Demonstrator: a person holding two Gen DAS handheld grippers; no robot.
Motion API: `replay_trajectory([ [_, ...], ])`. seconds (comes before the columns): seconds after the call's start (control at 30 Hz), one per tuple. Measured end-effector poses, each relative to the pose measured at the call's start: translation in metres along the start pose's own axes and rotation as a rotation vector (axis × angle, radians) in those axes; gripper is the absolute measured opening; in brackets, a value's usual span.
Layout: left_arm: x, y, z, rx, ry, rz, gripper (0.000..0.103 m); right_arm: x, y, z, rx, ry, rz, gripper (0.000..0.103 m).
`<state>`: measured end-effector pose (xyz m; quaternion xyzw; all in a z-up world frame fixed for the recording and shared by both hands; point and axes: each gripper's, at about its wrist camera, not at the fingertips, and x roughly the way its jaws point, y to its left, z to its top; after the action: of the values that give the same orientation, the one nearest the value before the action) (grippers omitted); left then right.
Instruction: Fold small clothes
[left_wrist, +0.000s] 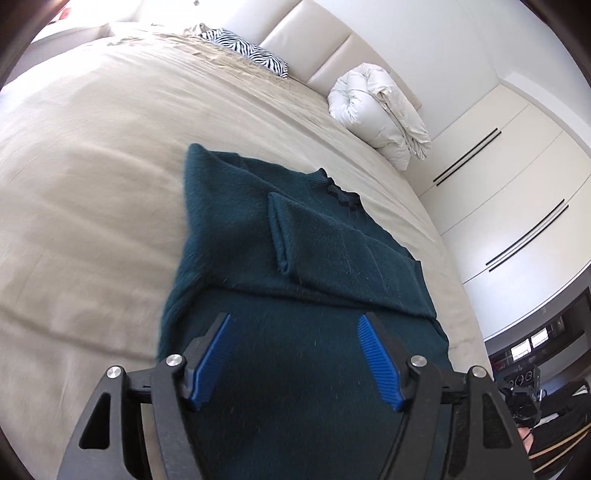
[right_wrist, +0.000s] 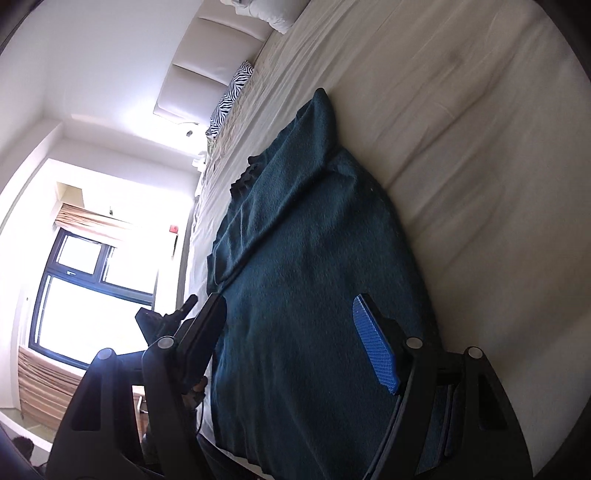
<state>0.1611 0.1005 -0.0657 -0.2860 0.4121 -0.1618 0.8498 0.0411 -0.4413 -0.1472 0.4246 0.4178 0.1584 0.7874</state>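
Bed: a wide bed (left_wrist: 92, 155) under a beige cover fills the left wrist view; in the right wrist view the same cover (right_wrist: 480, 155) runs up the right side.
Zebra pillow: a black-and-white striped pillow (left_wrist: 245, 51) lies at the head of the bed against the padded headboard (left_wrist: 314, 44); the right wrist view shows it too (right_wrist: 232, 92).
Sweater: a dark teal knit sweater (left_wrist: 258, 229) lies flat on the bed cover, neckline away from the camera, with one sleeve (left_wrist: 332, 243) folded across the chest. In the right wrist view the sweater (right_wrist: 314, 277) stretches from the near edge up toward a raised peak of fabric.
Left hand-held gripper: the left hand-held gripper (left_wrist: 295, 323) hovers over the sweater's lower part, its blue-padded fingers (left_wrist: 212, 363) spread wide with only knit fabric seen between them; whether the pads touch the cloth cannot be told.
Duvet: a rolled white duvet (left_wrist: 376, 114) rests at the head of the bed, right of the zebra pillow and well apart from the sweater.
Wardrobe: white wardrobe doors (left_wrist: 517, 177) with dark slot handles stand beyond the bed's right side.
Right hand-held gripper: the right hand-held gripper (right_wrist: 291, 302) is spread wide over the sweater's lower part, one blue pad (right_wrist: 373, 343) above the fabric and the other finger at the sweater's left edge, gripping nothing.
Window: a bright dark-framed window (right_wrist: 92, 280) shows at the left of the right wrist view.
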Motion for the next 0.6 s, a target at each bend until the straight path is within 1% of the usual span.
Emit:
replay_trajectory([
  [0.07, -0.027, 0.009, -0.021, -0.031, 0.000, 0.023, 0.072, -0.012, 0.003, -0.022, -0.024, -0.016, -0.026, 0.071],
  [0.1, -0.038, 0.012, -0.032, -0.037, 0.005, 0.039, 0.072, -0.028, -0.002, -0.032, -0.034, -0.018, -0.033, 0.071],
  [0.17, -0.059, 0.019, -0.055, -0.050, 0.012, 0.067, 0.072, -0.037, 0.002, -0.047, -0.062, -0.031, -0.056, 0.071],
  [0.23, -0.077, 0.027, -0.078, -0.083, 0.027, 0.081, 0.072, -0.047, 0.007, -0.059, -0.089, -0.043, -0.077, 0.071],
  [0.33, -0.098, 0.036, -0.113, -0.111, 0.054, 0.089, 0.072, -0.053, 0.017, -0.070, -0.130, -0.040, -0.100, 0.071],
  [0.47, -0.118, 0.031, -0.148, -0.099, 0.089, 0.066, 0.071, -0.057, 0.030, -0.081, -0.190, -0.020, -0.161, 0.071],
  [0.6, -0.125, 0.024, -0.167, -0.092, 0.122, 0.042, 0.071, -0.070, 0.028, -0.093, -0.195, -0.020, -0.168, 0.071],
])
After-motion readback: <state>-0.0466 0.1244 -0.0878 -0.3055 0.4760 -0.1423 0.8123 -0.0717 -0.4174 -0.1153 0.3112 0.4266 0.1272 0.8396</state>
